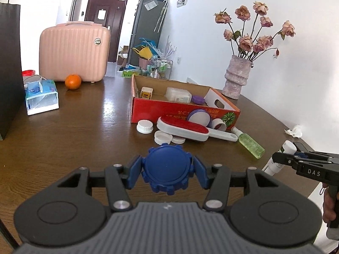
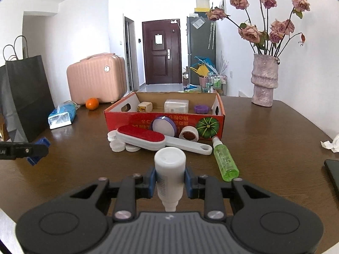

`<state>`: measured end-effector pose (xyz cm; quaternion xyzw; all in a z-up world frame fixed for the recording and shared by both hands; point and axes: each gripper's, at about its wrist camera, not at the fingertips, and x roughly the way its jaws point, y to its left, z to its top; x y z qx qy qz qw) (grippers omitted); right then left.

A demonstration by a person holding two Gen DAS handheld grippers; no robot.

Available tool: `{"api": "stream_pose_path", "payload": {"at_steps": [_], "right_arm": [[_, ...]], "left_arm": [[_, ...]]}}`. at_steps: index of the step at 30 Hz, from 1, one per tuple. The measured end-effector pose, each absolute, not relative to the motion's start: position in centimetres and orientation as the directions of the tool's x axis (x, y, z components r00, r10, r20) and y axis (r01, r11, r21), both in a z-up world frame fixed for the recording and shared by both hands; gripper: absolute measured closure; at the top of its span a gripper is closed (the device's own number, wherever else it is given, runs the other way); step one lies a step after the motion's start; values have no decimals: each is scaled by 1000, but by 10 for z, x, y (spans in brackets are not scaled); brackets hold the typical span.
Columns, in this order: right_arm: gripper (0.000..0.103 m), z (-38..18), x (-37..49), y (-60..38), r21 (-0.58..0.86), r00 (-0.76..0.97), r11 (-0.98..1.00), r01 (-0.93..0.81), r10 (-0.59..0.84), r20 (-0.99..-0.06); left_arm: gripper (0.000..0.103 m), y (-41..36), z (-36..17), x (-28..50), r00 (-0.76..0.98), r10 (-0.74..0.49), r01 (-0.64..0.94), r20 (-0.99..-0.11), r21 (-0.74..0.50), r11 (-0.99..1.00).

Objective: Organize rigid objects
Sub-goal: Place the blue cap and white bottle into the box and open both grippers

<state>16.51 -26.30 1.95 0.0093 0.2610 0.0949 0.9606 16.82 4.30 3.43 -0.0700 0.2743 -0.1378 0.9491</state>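
Observation:
My left gripper (image 1: 167,170) is shut on a blue notched lid (image 1: 167,169), held above the brown table (image 1: 84,131). My right gripper (image 2: 170,180) is shut on a white bottle (image 2: 169,169), cap end forward; it also shows at the right edge of the left wrist view as the right gripper (image 1: 281,157) with the white bottle (image 1: 279,156). Ahead stands a red cardboard box (image 2: 165,122) holding a small beige item (image 2: 144,106), a clear container (image 2: 176,105) and a purple lid (image 2: 201,108). In front of it lie a red lint brush (image 2: 148,139), white caps (image 2: 117,145), a purple-rimmed jar (image 2: 163,126), a tape roll (image 2: 189,135) and a green spray bottle (image 2: 224,162).
A vase of dried roses (image 2: 264,80) stands at the back right. A pink case (image 2: 95,78), an orange (image 2: 92,103), a tissue pack (image 2: 62,115) and a black paper bag (image 2: 25,99) are on the left. Crumpled tissue (image 2: 330,142) and a dark flat object (image 2: 333,173) lie at the right edge.

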Motion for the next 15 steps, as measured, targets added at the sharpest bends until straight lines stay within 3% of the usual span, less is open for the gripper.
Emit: {"api": "stream_pose_path", "payload": {"at_steps": [8,15], "right_arm": [[77,19,180,-272,74,852,987,-144,162,-498],[77,30,229,-278,67,862,985,-161,173,-477]], "left_arm": [[49,30,36,197,796,-314,253,-516,-188,949],[49,12,54,275,778,-369,344,-508,-147,927]]}}
